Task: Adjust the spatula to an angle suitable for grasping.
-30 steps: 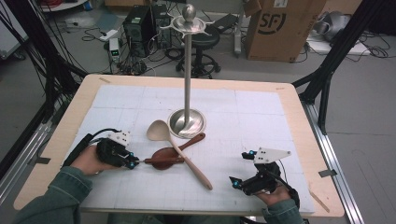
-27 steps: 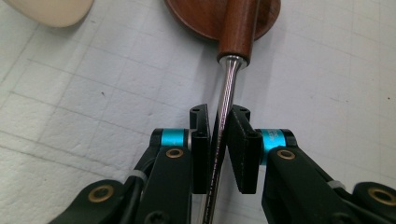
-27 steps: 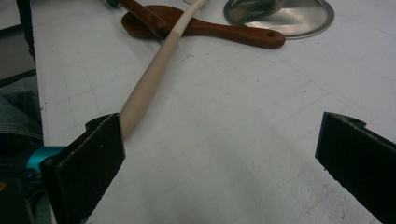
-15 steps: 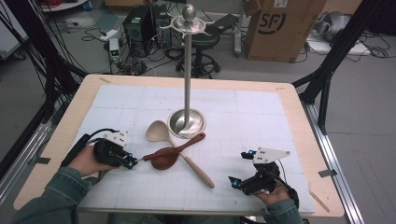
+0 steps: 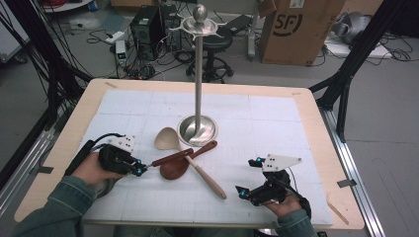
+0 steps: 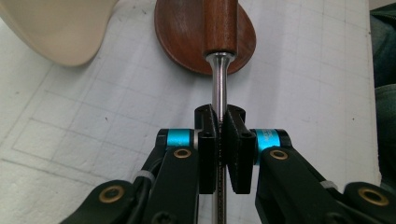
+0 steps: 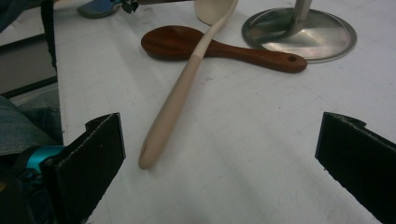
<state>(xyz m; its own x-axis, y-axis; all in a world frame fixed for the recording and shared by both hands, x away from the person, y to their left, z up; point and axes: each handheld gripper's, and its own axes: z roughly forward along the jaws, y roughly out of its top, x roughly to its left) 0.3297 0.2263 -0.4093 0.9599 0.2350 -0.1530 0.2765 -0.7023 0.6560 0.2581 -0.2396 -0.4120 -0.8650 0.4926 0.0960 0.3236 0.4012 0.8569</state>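
We start at the left gripper [image 5: 139,169] [image 6: 219,116], where the two black jaws are pressed together on the thin metal shaft of a brown-handled utensil [image 5: 170,158] [image 6: 218,86]. In the left gripper view the shaft runs straight up between the pads into a round reddish-brown wooden grip. We cannot tell what kind of head this utensil has, nor whether it is raised off the surface. From above, it points away from the left gripper toward the middle of the table, and its wooden grip passes over the bowl of a dark wooden spoon [image 5: 174,170] [image 7: 175,42].

The right gripper [image 5: 248,176] sits near the front right of the mat with its jaws spread wide and nothing between them. In the right gripper view, bare mat lies between the pads.

Just beyond them lies a pale wooden spoon [image 5: 207,177] [image 7: 173,107]. Its handle end is nearest the right gripper, and its bowl sits close to the metal stand [image 5: 197,129] [image 7: 299,32]. Its handle crosses on top of the dark wooden spoon's handle, which ends beside the stand's round base.

Everything rests on a white gridded mat [image 5: 276,123] covering a wooden table [image 5: 316,116].
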